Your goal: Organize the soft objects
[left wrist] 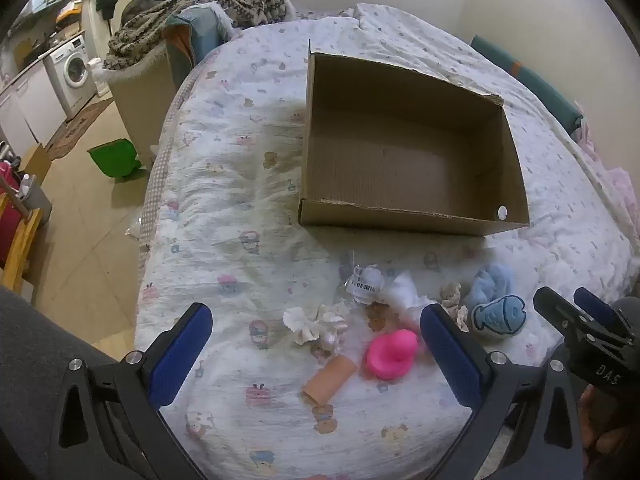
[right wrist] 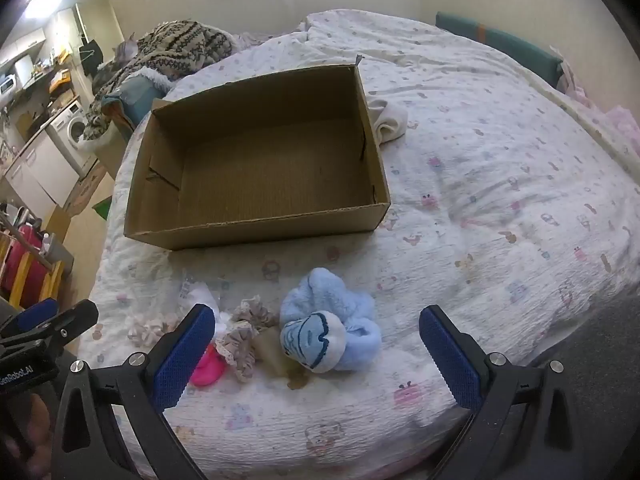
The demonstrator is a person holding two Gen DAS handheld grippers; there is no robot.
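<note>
An empty cardboard box (left wrist: 412, 148) (right wrist: 256, 160) sits open on the bed. In front of it lies a cluster of small soft things: a pink rubber duck (left wrist: 390, 354) (right wrist: 206, 368), a white scrunchie (left wrist: 316, 322), a tan tube (left wrist: 330, 376), a blue fish plush (left wrist: 498, 314) (right wrist: 312, 340), a fluffy blue cloth (left wrist: 492, 280) (right wrist: 332, 304), beige scrunchies (right wrist: 244, 336) and a white packet with a barcode (left wrist: 366, 282). My left gripper (left wrist: 316, 352) hovers open above the duck and white scrunchie. My right gripper (right wrist: 316, 352) hovers open above the fish plush. Neither holds anything.
The bed has a white printed quilt (right wrist: 500, 208). A rolled white cloth (right wrist: 388, 120) lies right of the box. A patterned blanket pile (left wrist: 200, 4) sits at the far end. Left of the bed are a floor, a green bin (left wrist: 114, 158) and a washing machine (left wrist: 72, 70).
</note>
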